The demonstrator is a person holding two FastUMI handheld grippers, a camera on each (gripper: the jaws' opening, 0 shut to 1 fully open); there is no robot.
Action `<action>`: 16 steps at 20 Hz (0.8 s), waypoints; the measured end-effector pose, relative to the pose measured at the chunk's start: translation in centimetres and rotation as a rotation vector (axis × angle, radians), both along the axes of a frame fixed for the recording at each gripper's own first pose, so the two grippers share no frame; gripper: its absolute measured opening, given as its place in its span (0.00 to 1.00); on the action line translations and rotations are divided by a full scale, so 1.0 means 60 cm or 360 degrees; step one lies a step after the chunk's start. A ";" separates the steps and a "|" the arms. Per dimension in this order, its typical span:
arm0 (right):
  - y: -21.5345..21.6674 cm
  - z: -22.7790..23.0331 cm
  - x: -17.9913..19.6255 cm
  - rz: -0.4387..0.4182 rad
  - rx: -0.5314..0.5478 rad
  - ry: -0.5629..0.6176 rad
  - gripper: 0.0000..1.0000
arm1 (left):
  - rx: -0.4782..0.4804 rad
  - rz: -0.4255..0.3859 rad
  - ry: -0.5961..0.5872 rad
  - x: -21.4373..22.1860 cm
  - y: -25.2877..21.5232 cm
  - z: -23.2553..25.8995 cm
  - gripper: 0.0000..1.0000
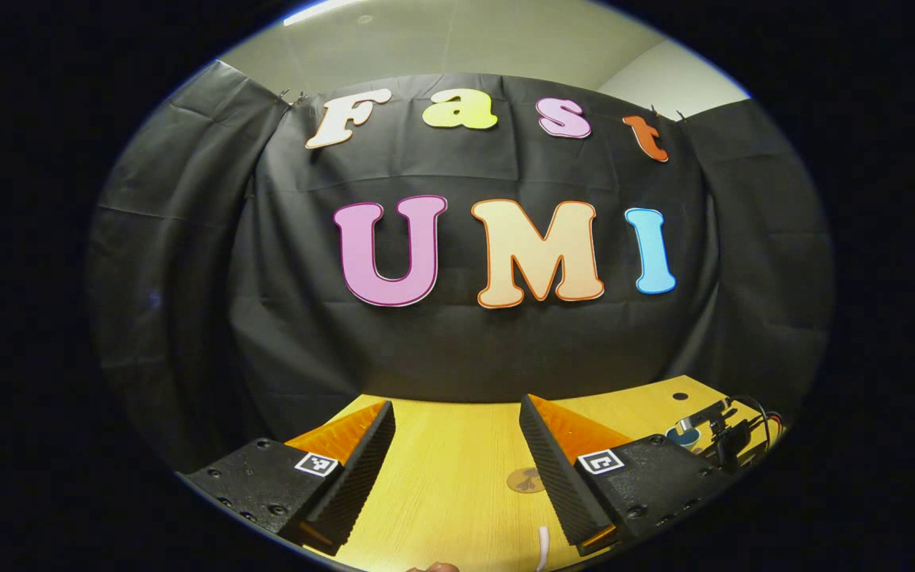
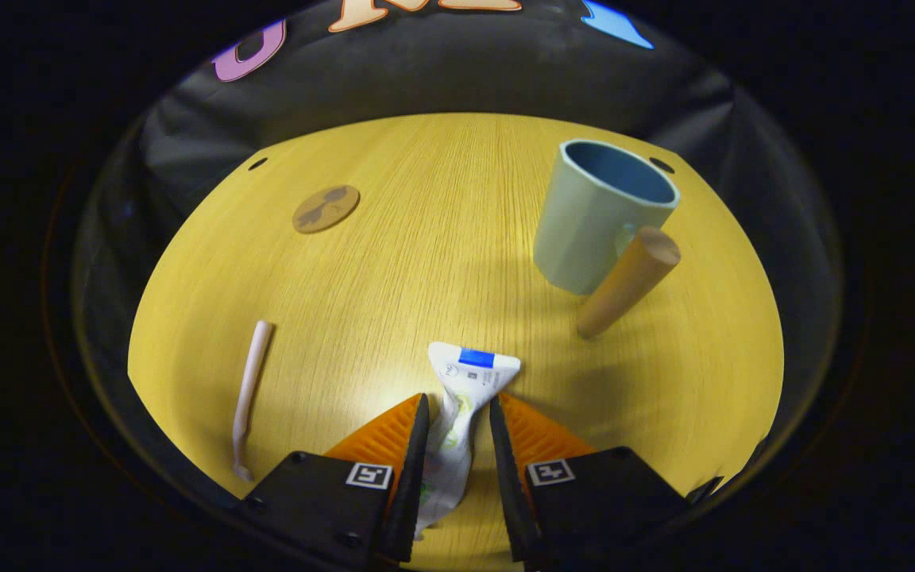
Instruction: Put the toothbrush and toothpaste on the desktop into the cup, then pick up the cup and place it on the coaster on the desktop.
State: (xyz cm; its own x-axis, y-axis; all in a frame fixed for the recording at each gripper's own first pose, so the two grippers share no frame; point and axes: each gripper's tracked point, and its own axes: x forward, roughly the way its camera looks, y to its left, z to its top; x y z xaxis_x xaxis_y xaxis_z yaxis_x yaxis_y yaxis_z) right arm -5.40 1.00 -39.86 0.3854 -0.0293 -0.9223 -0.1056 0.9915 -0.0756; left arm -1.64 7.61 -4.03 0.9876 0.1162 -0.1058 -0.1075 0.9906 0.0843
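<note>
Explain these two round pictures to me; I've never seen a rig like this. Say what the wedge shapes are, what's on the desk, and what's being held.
A person holds one two-finger gripper in each hand, with a fisheye camera riding on each. The wedges at the bottom are its fingers. In the left gripper view, the left gripper is open above the desk. In the right gripper view, the right gripper is shut on the toothpaste. Also on the desk: a toothbrush, a cup with a wooden handle, and a round coaster.

Light: we see a ceiling strip (image 1: pixel 322 11) glowing overhead in the left gripper view.
Shadows: soft, beside the cup (image 2: pixel 596 210) on the desktop (image 2: pixel 442 238).
Distortion: fisheye bends edges.
Focus: we find centres sharp, rims softer.
</note>
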 end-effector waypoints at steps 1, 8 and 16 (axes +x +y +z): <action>0.003 0.008 -0.006 0.0041 0.0012 -0.0001 0.34 | -0.0001 0.0000 0.0011 0.002 -0.002 -0.003 0.93; -0.001 -0.010 -0.016 0.0115 0.0063 0.0049 0.15 | -0.0072 -0.0050 0.0183 0.016 -0.041 -0.072 0.93; -0.008 -0.045 -0.032 0.0076 0.0123 0.0072 0.15 | -0.0171 -0.0171 0.0721 0.012 -0.096 -0.253 0.94</action>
